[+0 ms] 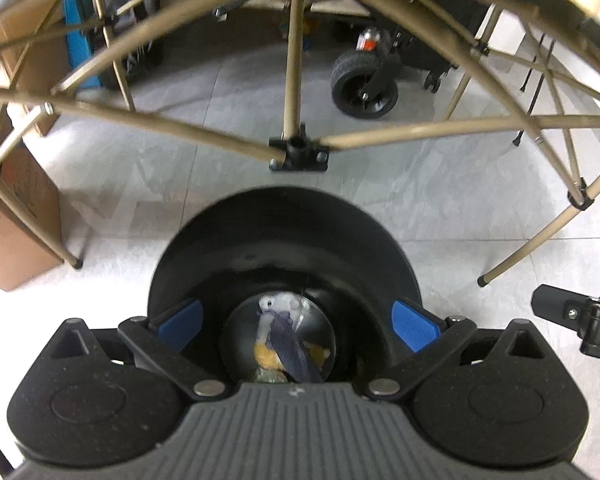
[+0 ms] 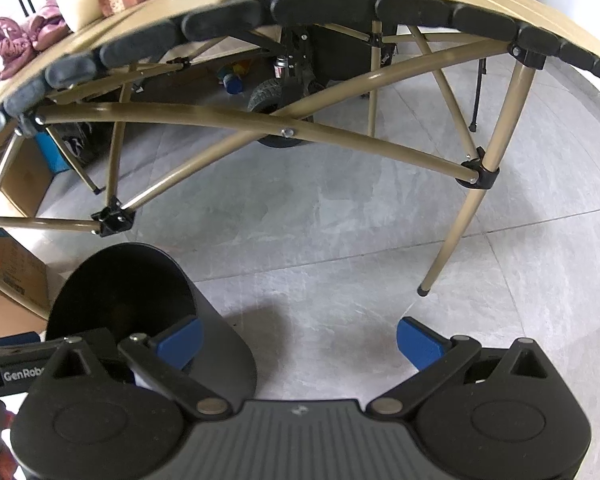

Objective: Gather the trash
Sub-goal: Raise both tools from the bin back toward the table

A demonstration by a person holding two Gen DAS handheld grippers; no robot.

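Bin (image 1: pixel 284 232) was matt black plastic, smooth inside. Table frame (image 2: pixel 228 120) above it was satin tan-painted metal tubing. Floor (image 2: pixel 340 220) beneath was grey stone-look tile.

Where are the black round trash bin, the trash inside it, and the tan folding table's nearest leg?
Black round trash bin (image 1: pixel 284 232): left wrist view, far inner wall.
Crumpled trash in the bin (image 1: pixel 286 340): left wrist view, dark blue scrap on the pile.
Tan folding table's leg (image 2: pixel 456 236): right wrist view, lower tube.

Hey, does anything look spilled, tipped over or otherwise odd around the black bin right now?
Nothing stands out. The black round plastic bin stands upright on the grey tiled floor, with crumpled wrappers lying inside at its bottom. The left gripper is open above it; the right gripper is open and empty.
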